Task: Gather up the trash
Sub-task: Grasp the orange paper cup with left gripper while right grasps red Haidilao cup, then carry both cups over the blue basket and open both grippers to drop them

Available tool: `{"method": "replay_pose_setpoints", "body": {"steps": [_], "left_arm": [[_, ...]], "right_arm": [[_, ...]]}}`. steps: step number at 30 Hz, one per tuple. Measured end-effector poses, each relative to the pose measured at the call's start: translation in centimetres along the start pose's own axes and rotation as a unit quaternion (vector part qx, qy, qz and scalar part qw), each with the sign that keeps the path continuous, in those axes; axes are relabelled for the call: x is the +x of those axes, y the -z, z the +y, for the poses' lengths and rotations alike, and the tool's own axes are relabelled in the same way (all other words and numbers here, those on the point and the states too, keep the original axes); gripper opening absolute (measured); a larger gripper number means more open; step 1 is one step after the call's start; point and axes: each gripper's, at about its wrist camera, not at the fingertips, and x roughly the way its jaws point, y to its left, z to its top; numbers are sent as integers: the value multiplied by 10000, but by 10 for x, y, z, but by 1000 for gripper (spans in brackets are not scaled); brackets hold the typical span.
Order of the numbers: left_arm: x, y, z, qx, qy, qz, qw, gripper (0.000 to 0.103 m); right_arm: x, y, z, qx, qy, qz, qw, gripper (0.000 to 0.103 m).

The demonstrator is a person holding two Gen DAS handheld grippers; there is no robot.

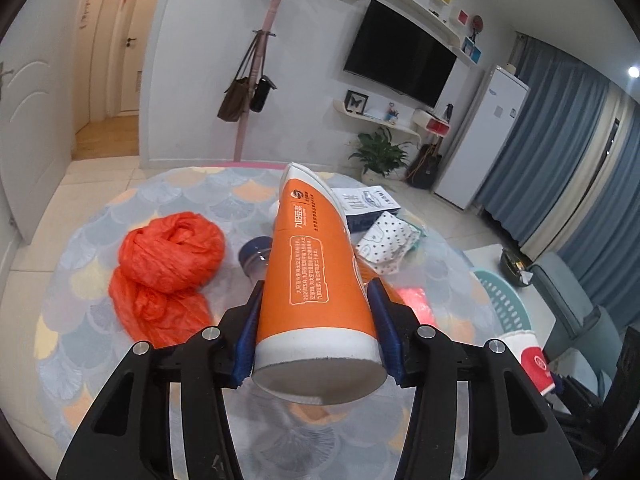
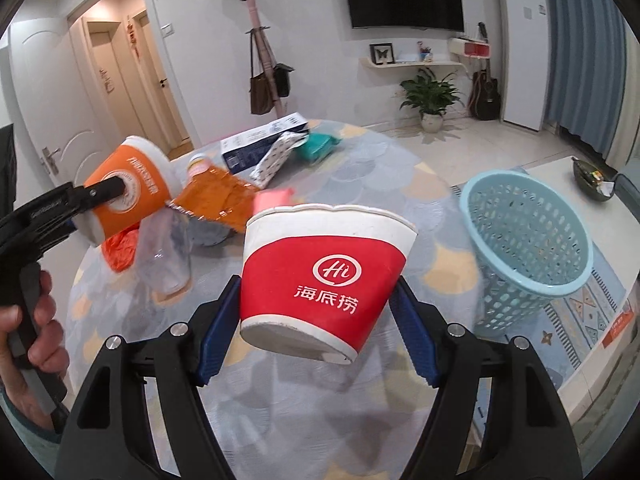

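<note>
Round table [image 1: 120,360] under a scale-patterned cloth in grey, blue and peach, littered with trash. Beside it on the floor, right of the table in the right wrist view, a pale blue perforated basket [image 2: 528,240], upright, mouth open.

Lifted clear of the cloth: a tall orange paper cup [image 1: 312,280] with white rim and base, printed white text, tilted with its base toward the camera. Clamped at its lower body between the blue pads [image 1: 248,320] of the left gripper [image 1: 316,308], jaws at a middling width, pressed on both sides.

Also off the table: a squat red bowl [image 2: 324,280] with white band, white logo and characters, tipped slightly. Gripped by the right gripper [image 2: 316,316], jaws fairly wide, blue pads against its lower sides.

Lying on the cloth: a crumpled orange plastic bag [image 1: 168,268], a clear plastic jar [image 2: 168,256], a torn orange foil wrapper [image 2: 216,196], a dotted white packet [image 1: 388,240], a blue-and-white box [image 2: 260,140].
</note>
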Motion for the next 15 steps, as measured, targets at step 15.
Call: {"method": "replay_pose_setpoints", "body": {"steps": [15], "left_arm": [[3, -17, -113, 853, 918, -206, 9919, 49]], "right_arm": [[-11, -44, -108, 752, 845, -739, 9908, 70]]}}
